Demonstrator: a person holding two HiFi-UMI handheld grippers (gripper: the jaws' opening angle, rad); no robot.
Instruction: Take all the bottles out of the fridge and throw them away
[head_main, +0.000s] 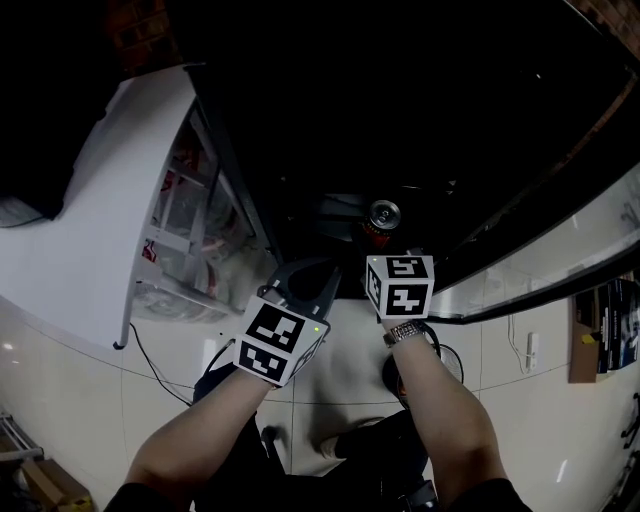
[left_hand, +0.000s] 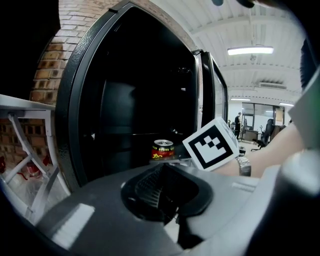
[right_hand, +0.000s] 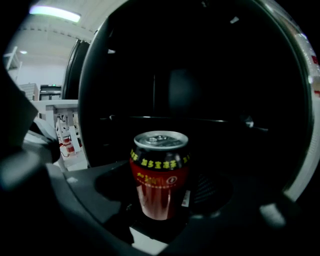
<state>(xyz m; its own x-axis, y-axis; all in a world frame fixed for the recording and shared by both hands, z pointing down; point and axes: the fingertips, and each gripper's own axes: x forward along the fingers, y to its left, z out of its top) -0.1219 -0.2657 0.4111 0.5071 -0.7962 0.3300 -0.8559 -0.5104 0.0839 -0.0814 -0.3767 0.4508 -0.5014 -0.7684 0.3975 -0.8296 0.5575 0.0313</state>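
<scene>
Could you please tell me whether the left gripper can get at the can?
Probably yes: nothing stands between the left gripper and the can, though the right gripper holds it.

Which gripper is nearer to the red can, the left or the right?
Right. The right gripper holds the red can between its jaws; the left gripper, empty, is apart from it, on its left side.

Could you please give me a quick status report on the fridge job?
Right gripper shut on red can, at the open fridge. Left gripper shut, empty. Fridge interior too dark to read; nothing seen blocking.
</scene>
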